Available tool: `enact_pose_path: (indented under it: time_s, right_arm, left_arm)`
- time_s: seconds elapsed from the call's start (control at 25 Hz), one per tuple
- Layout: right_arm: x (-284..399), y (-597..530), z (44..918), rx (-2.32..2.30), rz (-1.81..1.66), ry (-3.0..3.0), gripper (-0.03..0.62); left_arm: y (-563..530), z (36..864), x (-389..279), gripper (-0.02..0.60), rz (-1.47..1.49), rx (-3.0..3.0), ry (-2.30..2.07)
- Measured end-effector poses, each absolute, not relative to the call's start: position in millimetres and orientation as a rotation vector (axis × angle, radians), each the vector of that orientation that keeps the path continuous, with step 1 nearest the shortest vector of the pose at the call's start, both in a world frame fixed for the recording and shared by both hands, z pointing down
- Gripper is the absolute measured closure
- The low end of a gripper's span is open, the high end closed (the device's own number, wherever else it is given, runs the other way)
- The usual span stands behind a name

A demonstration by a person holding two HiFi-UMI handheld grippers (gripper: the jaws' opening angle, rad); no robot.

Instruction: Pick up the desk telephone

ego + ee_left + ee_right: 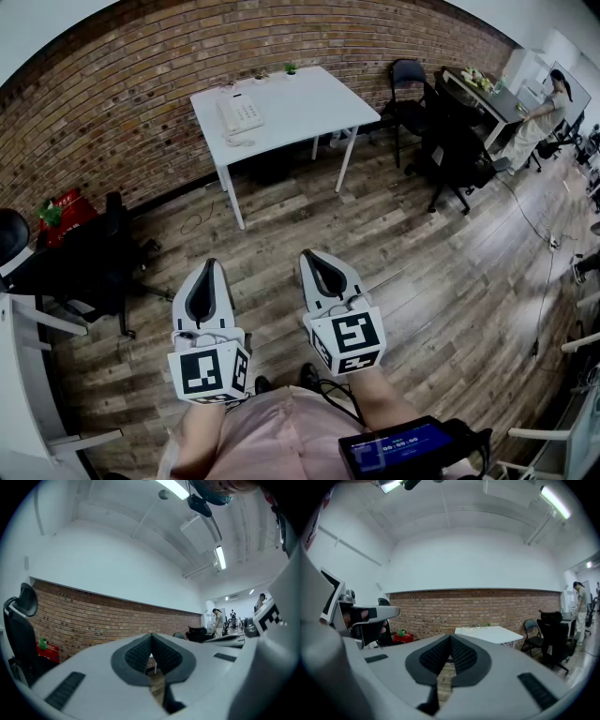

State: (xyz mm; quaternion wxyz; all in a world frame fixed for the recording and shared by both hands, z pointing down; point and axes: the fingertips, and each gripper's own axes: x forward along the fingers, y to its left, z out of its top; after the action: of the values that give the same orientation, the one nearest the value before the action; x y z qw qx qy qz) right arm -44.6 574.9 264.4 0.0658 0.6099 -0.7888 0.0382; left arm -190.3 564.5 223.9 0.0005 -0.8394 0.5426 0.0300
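Spotter: Progress is easy to call: you haven't begun the pick. The desk telephone (241,112) sits on the far white table (309,94), towards its left end, with what looks like its cord lying just on the near side of it.

Checker: Agreed. Your left gripper (208,266) and right gripper (309,255) hang side by side over the wooden floor (422,244), near your body and well apart from that table.

Spotter: Both are empty, too. In the left gripper view your fingers (136,654) are clenched pad to pad with nothing between them, only the brick wall (93,616) beyond. The right gripper view shows the same closed pair, aimed roughly at the table.

Checker: So everything is left, by my reckoning. You need to cross the floor to the table, let the fingers part, close them on the telephone and lift it.

Spotter: Any writing you can use?

Checker: Hardly any. The cubes on your grippers carry black-and-white square markers, which are patterns, not words. The blue-screened device (398,448) by your lap shows a row of characters too small to read. Nothing on the telephone is legible from here, neither a brand nor its keys.
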Motion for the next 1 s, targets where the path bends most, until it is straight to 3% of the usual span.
enact_pose_path:
  time_s: [0.36, 0.4, 0.44, 0.48, 1.0]
  right_arm:
    - [-28, 574, 262, 1.902, 0.123, -2.381, 0.594]
    - [-23, 573, 262, 1.899, 0.136, -2.385, 0.519]
    - [-20, 572, 263, 1.89, 0.147, -2.389, 0.39]
    - [-16, 572, 264, 1.884, 0.152, -2.388, 0.393]
    - [32, 555, 275, 1.803, 0.138, -2.398, 0.407]
  left_arm:
    - [567, 230, -188, 0.566, 0.094, -2.586, 1.786]
    - [566, 231, -186, 0.447, 0.101, -2.588, 1.787]
    - [566, 231, -184, 0.334, 0.105, -2.594, 1.785]
    - [566, 232, -181, 0.319, 0.108, -2.599, 1.786]
    - [560, 247, -136, 0.345, 0.072, -2.562, 1.872]
